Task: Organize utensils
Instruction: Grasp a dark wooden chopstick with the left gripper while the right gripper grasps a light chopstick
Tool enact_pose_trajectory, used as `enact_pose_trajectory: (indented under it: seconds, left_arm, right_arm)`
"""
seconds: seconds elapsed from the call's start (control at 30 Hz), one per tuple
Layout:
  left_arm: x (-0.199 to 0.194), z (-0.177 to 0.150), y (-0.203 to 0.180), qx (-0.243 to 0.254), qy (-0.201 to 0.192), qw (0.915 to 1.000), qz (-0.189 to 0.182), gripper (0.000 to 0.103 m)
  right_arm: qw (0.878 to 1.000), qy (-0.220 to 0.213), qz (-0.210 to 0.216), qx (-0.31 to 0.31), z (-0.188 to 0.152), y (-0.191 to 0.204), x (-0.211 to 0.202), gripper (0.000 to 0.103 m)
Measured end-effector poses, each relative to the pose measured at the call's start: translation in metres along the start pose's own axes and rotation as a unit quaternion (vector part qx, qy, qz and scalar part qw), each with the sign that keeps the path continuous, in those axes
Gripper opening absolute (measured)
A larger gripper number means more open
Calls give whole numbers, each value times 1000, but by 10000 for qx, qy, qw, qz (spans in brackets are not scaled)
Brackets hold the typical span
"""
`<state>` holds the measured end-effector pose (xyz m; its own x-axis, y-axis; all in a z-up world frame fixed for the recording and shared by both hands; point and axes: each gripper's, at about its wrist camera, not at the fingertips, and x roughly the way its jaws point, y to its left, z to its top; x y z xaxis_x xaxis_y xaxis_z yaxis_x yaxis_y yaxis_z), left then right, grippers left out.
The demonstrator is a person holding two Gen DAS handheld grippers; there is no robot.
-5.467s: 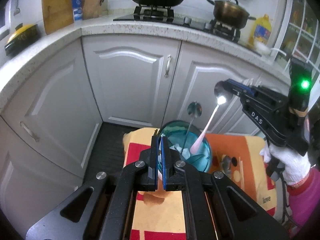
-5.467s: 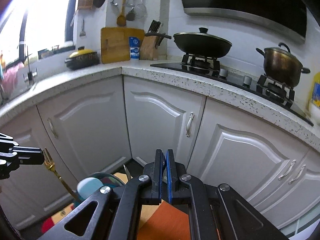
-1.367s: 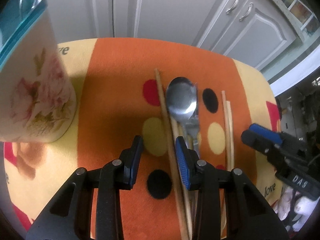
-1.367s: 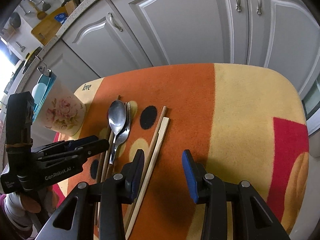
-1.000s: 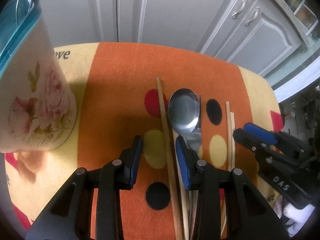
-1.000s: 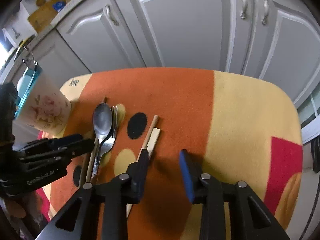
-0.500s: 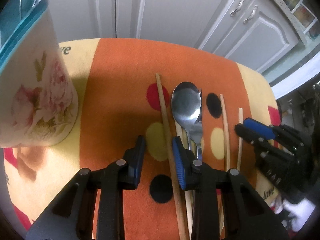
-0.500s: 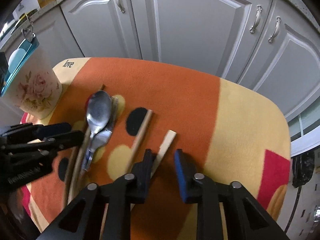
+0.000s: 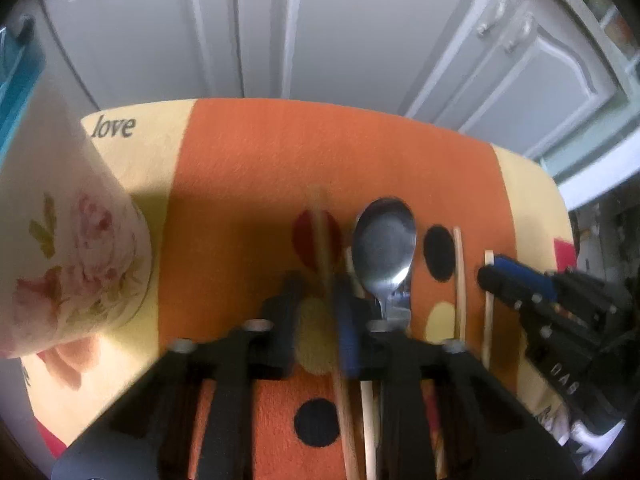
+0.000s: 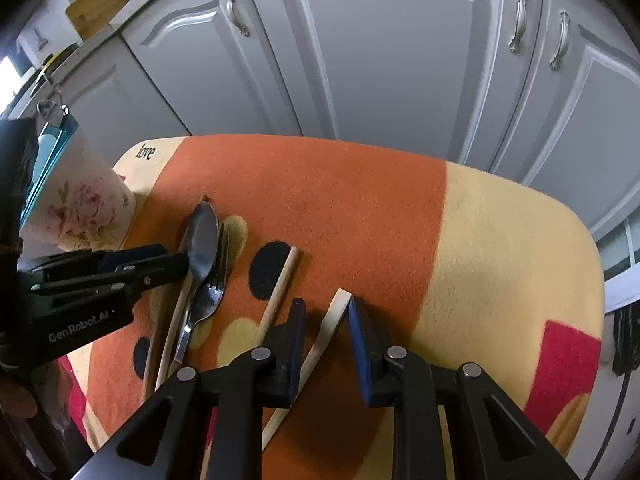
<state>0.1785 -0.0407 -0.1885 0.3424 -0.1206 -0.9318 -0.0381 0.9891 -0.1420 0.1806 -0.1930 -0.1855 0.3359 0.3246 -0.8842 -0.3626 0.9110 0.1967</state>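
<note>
1. Orange and yellow cloth (image 10: 340, 200) covers the bench, with grey cabinet doors (image 10: 384, 52) behind it.
2. At the far left corner stands a floral cup (image 10: 86, 204) with a teal rim; it looks like the holder for the utensils, though its inside is hidden (a guess from the task alone).
3. Left hand-held gripper (image 9: 318, 312): its jaws are closing around the leftmost chopstick (image 9: 322, 248), which runs between them. The view is blurred, and I cannot tell whether the pads press it yet.
4. Right hand-held gripper (image 10: 326, 330): its jaws are also closing, with the pale flat-ended chopstick (image 10: 334, 316) between them; a gap shows on each side, so it is not yet gripped.
5. Beside the left gripper a spoon (image 10: 203, 240) lies on a fork (image 10: 212, 292), touching; a round chopstick (image 10: 280, 288) lies just left of the right gripper.
6. Progress, as I judge it: part way at best. Four chopsticks, the spoon and the fork lie loose on the cloth, and all have yet to go into the cup.
</note>
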Motion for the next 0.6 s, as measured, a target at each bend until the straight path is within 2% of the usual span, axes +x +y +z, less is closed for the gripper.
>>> enact_pose_trajectory:
  seconds: [0.07,0.13,0.23,0.33,0.43,0.6]
  left_arm:
    - [-3,-6,2,-40,17,9999,-119,6]
    - [-11,-13,8,-160,26,9990,-405,5]
    - [-37,-25,16,-145,-172,9978,-627,5]
    - [-61,-28,23,-146,-341,9955,-869,5]
    - [-87,-34,27,-111,-538,9937,-975,5]
    - [-135,-39,35,-26,-883,9893,-1158,5]
  right_arm:
    - [9996,-72,220,140,-3,-4,-5,10]
    - [9992,-168,303,184,-6,-4,-14,10]
    - [9986,-302,411,127,-9,2,-30,9]
    - [9964,-455,690,165,-12,4,-52,9]
    - [9951,-644,742,95,-15,10,-73,8]
    - [9877,-965,1207,222,-12,21,-105,8]
